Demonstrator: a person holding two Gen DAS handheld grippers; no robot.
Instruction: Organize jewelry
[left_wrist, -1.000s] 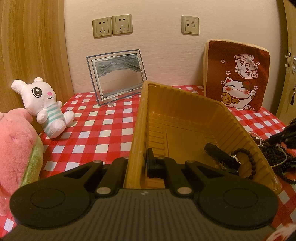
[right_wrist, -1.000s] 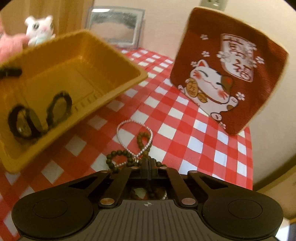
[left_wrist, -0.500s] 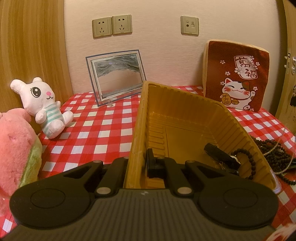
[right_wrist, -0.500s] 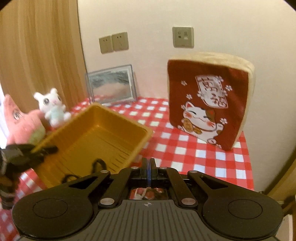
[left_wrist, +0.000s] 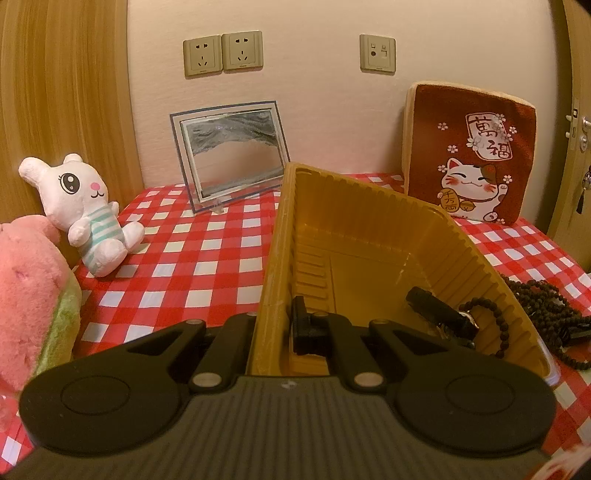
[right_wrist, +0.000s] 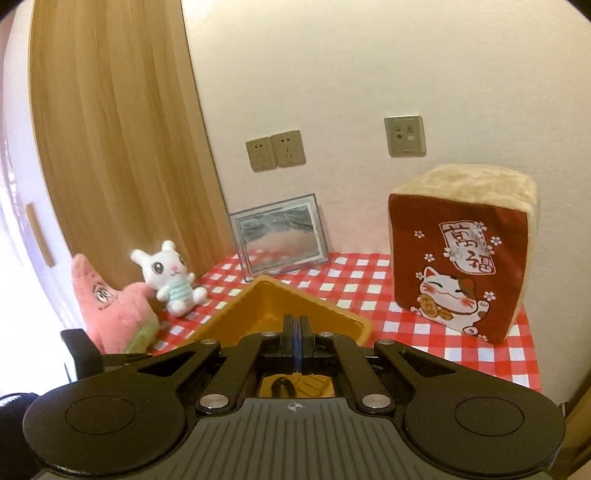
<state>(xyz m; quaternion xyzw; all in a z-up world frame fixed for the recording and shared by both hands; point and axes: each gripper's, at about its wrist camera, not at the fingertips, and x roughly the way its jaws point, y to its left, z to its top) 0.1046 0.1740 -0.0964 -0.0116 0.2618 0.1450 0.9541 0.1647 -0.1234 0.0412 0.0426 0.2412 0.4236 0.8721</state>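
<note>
A yellow plastic tray (left_wrist: 369, 236) stands tilted on the red checked table. My left gripper (left_wrist: 275, 328) is shut on the tray's near-left wall. Inside the tray lie a dark beaded bracelet (left_wrist: 487, 321) and a black item (left_wrist: 436, 310). A pile of dark bead strings (left_wrist: 546, 306) lies on the cloth right of the tray. My right gripper (right_wrist: 295, 332) is shut and raised above the tray (right_wrist: 266, 306); its fingers (right_wrist: 286, 338) look pressed together, and nothing held shows. A dark ring (right_wrist: 280, 387) shows in the tray below it.
A white bunny plush (left_wrist: 85, 210), a pink plush (left_wrist: 29, 295), a picture frame (left_wrist: 232, 155) and a red cat cushion (left_wrist: 469, 155) stand around the table by the wall. A wooden panel is at the left, a door at the right.
My right gripper lifted up and back from the bead pile on the cloth to high above the tray. The left gripper kept its hold on the tray.
</note>
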